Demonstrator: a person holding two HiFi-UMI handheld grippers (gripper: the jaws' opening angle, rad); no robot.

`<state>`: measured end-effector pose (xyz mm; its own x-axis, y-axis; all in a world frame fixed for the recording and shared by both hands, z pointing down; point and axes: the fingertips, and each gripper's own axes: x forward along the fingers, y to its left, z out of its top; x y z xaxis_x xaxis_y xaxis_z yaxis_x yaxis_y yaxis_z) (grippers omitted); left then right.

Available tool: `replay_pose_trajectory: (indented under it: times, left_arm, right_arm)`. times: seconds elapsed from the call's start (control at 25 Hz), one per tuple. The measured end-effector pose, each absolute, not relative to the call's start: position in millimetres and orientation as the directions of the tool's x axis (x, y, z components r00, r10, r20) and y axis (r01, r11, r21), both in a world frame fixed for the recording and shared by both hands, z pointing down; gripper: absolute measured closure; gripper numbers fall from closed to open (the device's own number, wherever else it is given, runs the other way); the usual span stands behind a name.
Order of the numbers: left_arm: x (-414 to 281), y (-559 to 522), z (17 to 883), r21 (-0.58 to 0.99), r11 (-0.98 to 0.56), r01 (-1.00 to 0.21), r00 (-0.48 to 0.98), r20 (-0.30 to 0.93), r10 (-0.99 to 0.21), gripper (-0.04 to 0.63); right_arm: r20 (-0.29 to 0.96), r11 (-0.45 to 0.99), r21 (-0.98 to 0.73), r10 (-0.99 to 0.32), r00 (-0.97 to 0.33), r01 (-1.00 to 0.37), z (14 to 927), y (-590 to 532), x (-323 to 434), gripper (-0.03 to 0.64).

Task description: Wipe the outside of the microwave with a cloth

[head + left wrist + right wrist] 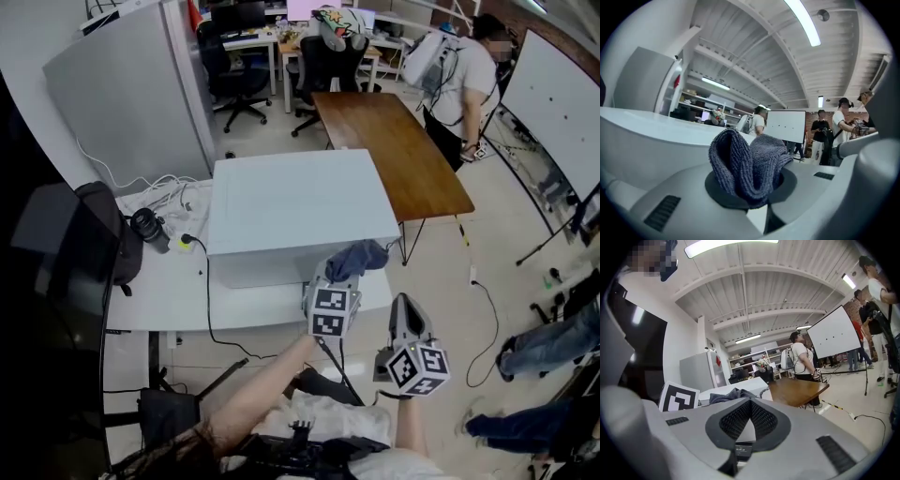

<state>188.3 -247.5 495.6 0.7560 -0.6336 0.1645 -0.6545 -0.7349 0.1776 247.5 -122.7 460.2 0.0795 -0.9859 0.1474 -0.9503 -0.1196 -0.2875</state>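
The white microwave [295, 211] stands on a white table [159, 305], its top facing up in the head view. My left gripper [345, 272] is shut on a grey-blue cloth [357, 258] at the microwave's front right corner. In the left gripper view the folded cloth [747, 166] bulges out of the jaws, with the microwave's white wall [644, 145] just behind it. My right gripper [401, 323] hangs lower and to the right, off the table, shut with nothing between its jaws. From the right gripper view, the cloth [733, 394] and the microwave [740, 386] lie ahead to the left.
A brown wooden table [398, 150] stands behind the microwave on the right. Cables and a black round object [150, 228] lie on the white table at left, beside a dark bag [103, 234]. A grey cabinet [131, 89] is behind. People stand at the right; a whiteboard [562, 103] too.
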Motion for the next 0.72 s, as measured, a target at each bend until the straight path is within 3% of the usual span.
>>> replay_pose_trajectory:
  times: [0.44, 0.6, 0.72]
  left_arm:
    - [-65, -289, 507, 0.138, -0.294, -0.946, 0.314, 0.149, -0.938, 0.54]
    - [-150, -293, 516, 0.173, -0.104, -0.979, 0.134, 0.175, -0.975, 0.54]
    - [-170, -289, 525, 0.197, -0.073, -0.978, 0.113, 0.201, -0.973, 0.54]
  right_arm:
    - [0.147, 0.141, -0.293, -0.971, -0.19, -0.946, 463, -173, 155, 0.594]
    - [0.16, 0.202, -0.296, -0.953, -0.257, -0.934, 466, -182, 132, 0.594]
    - [0.163, 0.219, -0.303, -0.947, -0.277, -0.927, 467, -186, 127, 0.594]
